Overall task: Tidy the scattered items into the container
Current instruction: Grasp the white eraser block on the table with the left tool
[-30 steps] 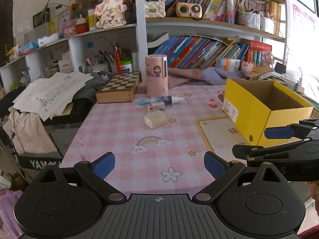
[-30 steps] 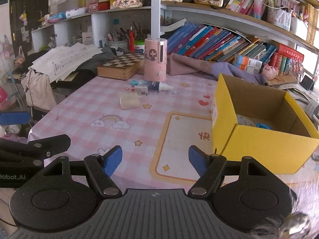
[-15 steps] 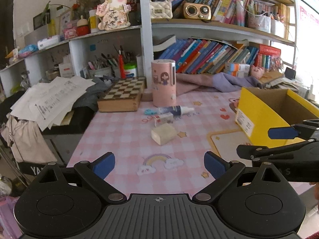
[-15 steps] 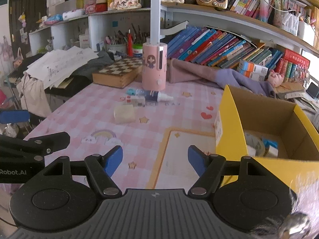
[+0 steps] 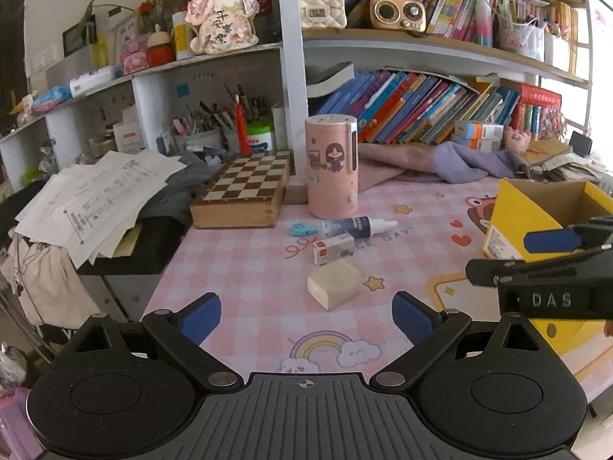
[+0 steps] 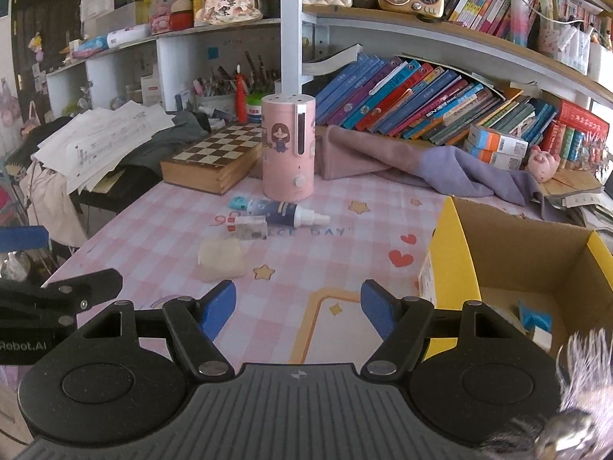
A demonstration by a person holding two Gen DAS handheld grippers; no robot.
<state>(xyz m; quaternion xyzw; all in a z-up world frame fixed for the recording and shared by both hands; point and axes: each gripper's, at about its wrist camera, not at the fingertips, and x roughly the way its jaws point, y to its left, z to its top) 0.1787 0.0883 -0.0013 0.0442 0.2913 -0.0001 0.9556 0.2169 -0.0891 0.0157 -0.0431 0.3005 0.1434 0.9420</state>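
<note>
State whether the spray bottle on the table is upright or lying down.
Lying down: the spray bottle rests on its side on the pink tablecloth, nozzle pointing toward the yellow box.

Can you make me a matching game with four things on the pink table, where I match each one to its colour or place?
Things:
1. small cream rectangular block
2. lying blue-and-white spray bottle
3. yellow cardboard box
4. wooden chessboard case

Clues:
A. at the table's right side, top open
B. nearest the open left hand-held gripper
C. left of the tall pink cylinder
D. just in front of the pink cylinder

Pairs: 1-B, 2-D, 3-A, 4-C
</note>
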